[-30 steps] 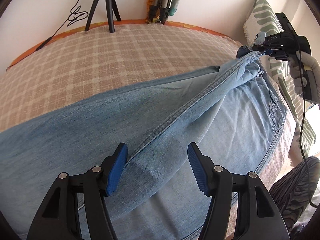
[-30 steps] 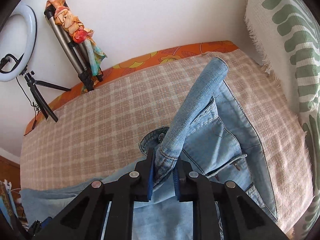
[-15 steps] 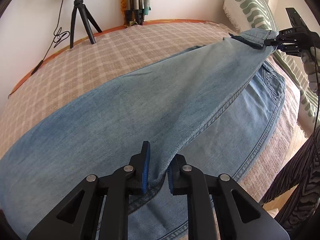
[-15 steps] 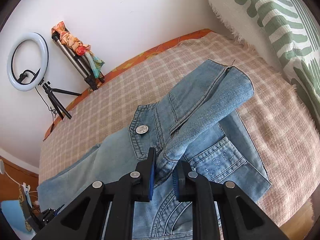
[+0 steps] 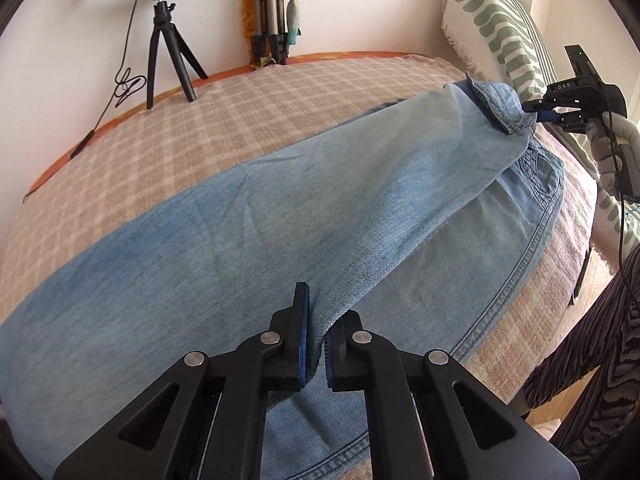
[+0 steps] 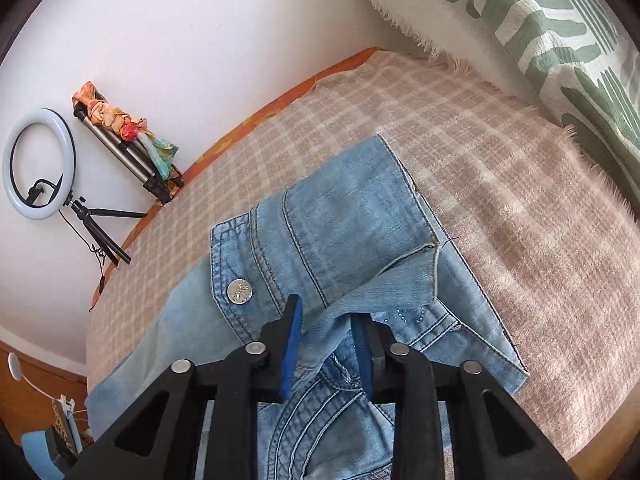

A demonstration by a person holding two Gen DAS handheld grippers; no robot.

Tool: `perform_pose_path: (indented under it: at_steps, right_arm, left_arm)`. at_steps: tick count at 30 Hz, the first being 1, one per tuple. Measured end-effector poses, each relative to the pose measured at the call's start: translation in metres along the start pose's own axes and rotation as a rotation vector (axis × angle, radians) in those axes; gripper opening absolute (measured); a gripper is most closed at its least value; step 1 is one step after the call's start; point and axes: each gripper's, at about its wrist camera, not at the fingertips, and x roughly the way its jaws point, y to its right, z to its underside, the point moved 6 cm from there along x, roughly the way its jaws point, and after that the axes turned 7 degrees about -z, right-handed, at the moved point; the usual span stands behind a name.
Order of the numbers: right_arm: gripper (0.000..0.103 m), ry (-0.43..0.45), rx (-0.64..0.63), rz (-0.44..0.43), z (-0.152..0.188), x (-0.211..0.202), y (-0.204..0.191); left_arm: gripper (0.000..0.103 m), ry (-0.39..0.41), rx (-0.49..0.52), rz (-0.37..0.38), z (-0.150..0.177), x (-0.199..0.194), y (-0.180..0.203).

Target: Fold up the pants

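Your left tongs (image 5: 316,344) are pinched narrow on a fold of the pants (image 5: 280,216), at about the 6 o'clock position in the left wrist view. The blue pads (image 5: 305,332) grip a raised ridge of denim along one leg.

Your right tongs (image 6: 328,346) hold the waistband end of the pants (image 6: 352,232); cloth fills the gap between the two pads. In the left wrist view the same right tongs (image 5: 538,109) appear at 2 o'clock, with the waistband bunched at their tips and lifted off the bed.

The pants lie lengthwise across the bed (image 5: 240,120), which carries a beige checked cover. The upper leg runs from the left tongs up toward 2 o'clock and partly overlaps the lower leg; the lower leg's stitched outer seam (image 5: 516,272) shows at 4 o'clock. In the right wrist view a metal button (image 6: 240,292) sits on the waistband at 9 o'clock from the tongs, and a back pocket (image 6: 460,336) lies flat at 3 o'clock.

A green-patterned pillow (image 6: 540,32) stands at 1 o'clock beside the waistband end. A ring light (image 6: 38,164) on a small tripod stands at 9 o'clock against the wall, with a bundle of tripod legs (image 6: 132,156) wrapped in a coloured scarf near it.
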Motion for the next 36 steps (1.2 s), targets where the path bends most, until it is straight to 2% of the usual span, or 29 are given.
perform_pose_path:
  at_steps: [2, 4, 9, 12, 15, 17, 20, 23, 28, 33, 36]
  right_arm:
    - [0.005, 0.018, 0.005, -0.012, -0.004, -0.014, -0.007]
    - [0.002, 0.031, 0.003, -0.017, -0.004, -0.024, -0.011]
    - [0.001, 0.078, -0.079, -0.025, 0.001, -0.077, -0.028]
    - [0.001, 0.060, -0.087, -0.008, 0.014, -0.089, -0.019]
    - [0.001, 0.026, -0.113, 0.058, 0.031, -0.085, -0.001]
    - [0.001, -0.029, -0.112, 0.096, 0.045, -0.072, 0.016]
    - [0.001, -0.083, -0.073, 0.119, 0.060, -0.053, 0.040]
    - [0.001, -0.120, -0.075, 0.148, 0.070, -0.038, 0.050]
    - [0.001, -0.134, -0.089, 0.151, 0.077, -0.039, 0.054]
    - [0.001, -0.079, -0.105, 0.139, 0.063, -0.050, 0.051]
    - [0.001, -0.103, -0.152, 0.183, 0.066, -0.045, 0.048]
  left_arm:
    - [0.005, 0.018, -0.014, -0.003, -0.005, -0.005, -0.003]
    - [0.005, 0.037, -0.026, -0.002, -0.008, -0.012, -0.007]
    - [0.004, 0.073, -0.034, 0.015, -0.005, -0.028, -0.007]
    - [0.004, 0.068, -0.010, 0.026, 0.006, -0.033, 0.003]
    - [0.004, 0.043, 0.024, 0.040, 0.021, -0.033, 0.015]
    - [0.004, 0.016, 0.059, 0.036, 0.033, -0.028, 0.021]
    - [0.004, -0.022, 0.090, 0.031, 0.048, -0.020, 0.026]
    - [0.004, -0.026, 0.091, 0.026, 0.050, -0.020, 0.027]
    - [0.004, -0.026, 0.094, 0.027, 0.052, -0.021, 0.027]
    - [0.007, -0.029, 0.111, 0.021, 0.053, -0.021, 0.031]
    - [0.013, -0.036, 0.106, 0.031, 0.054, -0.023, 0.031]
